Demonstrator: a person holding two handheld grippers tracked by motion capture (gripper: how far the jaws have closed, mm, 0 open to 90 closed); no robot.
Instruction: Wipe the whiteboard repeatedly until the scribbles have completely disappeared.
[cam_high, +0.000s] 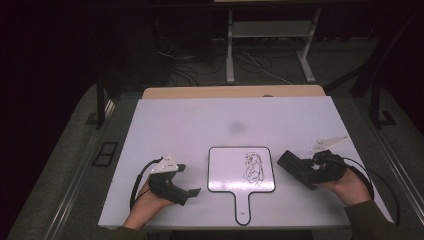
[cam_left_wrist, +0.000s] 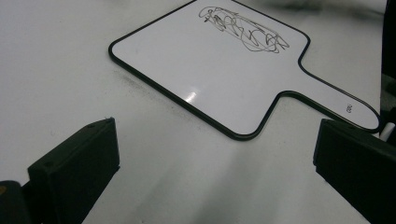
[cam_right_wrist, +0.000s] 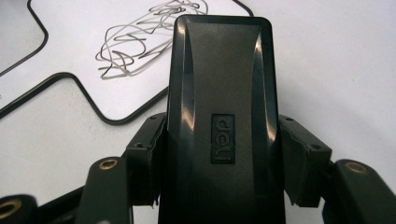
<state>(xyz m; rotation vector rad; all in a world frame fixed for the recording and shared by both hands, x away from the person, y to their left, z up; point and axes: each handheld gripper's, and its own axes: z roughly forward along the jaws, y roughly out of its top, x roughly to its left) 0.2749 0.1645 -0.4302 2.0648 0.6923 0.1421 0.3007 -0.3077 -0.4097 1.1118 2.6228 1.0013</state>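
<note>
One paddle-shaped whiteboard (cam_high: 241, 170) with a black scribble (cam_high: 253, 167), flat mid-table | two grippers: left gripper (cam_high: 189, 191) jaws apart, holding nothing | right gripper (cam_high: 299, 172) clamped on one black eraser (cam_high: 295, 167), beside the board's right edge

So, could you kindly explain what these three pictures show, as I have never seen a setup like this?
No robot here: a person at a white table holds a two-jaw gripper in each hand. The high view looks down from above the person. The other two pictures come from cameras riding on the grippers, looking along their black jaws.

On the table lies a small paddle-shaped whiteboard with a handle and a dark scribble.

The left gripper is open and empty, its jaws wide apart before the board. The right gripper is shut on a black eraser marked "deli", held beside the board.
</note>
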